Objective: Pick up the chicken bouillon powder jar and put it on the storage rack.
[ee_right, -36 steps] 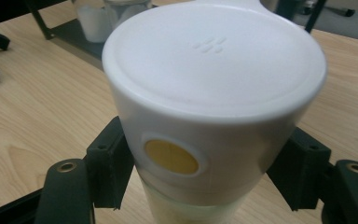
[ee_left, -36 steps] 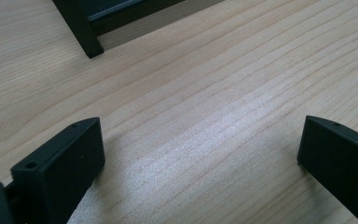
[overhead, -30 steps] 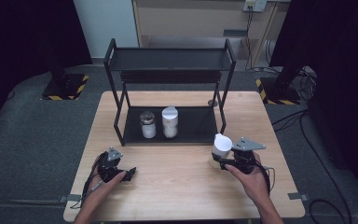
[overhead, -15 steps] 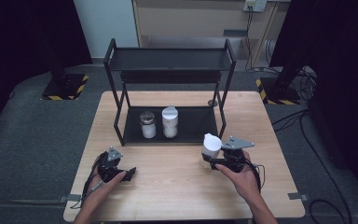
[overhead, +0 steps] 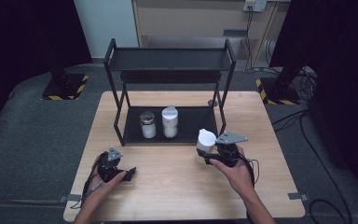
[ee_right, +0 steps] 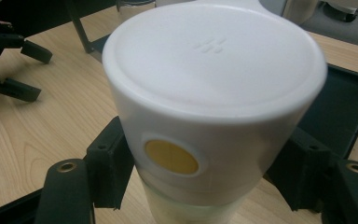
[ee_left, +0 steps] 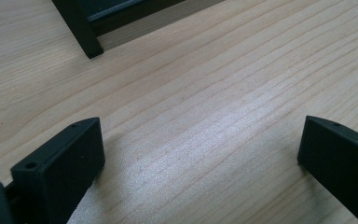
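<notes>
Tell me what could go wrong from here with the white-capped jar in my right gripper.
The right gripper is shut on the white-capped jar just below its cap, so the jar might tip or slip. The rack post stands close beside it and could get clipped. Two jars already stand on the lower shelf and could be knocked.

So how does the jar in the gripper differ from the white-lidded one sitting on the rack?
The held jar is clamped in the right gripper in front of the rack; the shelf jar stands free on the rack's bottom tray beside a darker-lidded jar. The held jar appears tilted, the shelf jar upright. Both have white lids and pale contents.
</notes>
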### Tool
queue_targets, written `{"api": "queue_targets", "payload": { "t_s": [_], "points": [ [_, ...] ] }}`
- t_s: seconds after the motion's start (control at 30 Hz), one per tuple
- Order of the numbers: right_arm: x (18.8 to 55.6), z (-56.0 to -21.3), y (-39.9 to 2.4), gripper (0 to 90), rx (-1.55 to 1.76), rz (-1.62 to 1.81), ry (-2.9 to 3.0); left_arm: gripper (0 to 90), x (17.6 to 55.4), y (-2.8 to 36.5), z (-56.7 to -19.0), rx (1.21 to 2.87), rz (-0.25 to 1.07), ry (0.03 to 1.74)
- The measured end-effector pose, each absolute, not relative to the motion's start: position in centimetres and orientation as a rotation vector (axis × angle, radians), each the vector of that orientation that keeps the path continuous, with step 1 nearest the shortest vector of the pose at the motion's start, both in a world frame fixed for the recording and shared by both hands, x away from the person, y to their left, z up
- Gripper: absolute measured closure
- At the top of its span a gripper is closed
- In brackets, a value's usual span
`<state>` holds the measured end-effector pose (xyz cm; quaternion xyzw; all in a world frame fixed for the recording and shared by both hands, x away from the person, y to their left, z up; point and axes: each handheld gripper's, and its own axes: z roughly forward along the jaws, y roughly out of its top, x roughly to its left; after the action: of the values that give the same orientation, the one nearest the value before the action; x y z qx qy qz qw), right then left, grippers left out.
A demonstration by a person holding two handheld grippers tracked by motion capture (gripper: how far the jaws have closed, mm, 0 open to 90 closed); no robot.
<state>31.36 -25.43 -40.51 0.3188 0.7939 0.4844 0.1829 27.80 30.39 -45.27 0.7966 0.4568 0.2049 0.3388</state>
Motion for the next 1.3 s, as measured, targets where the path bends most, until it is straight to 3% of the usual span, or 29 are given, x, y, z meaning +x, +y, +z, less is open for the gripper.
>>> {"api": "queue_targets", "payload": {
  "t_s": [1.3],
  "points": [
    [34.6, -39.1, -20.5, 31.4, 0.948, 1.325, 2.176, 0.0, 27.8, 30.4, -45.3, 2.075, 0.534, 1.189]
  ]
}}
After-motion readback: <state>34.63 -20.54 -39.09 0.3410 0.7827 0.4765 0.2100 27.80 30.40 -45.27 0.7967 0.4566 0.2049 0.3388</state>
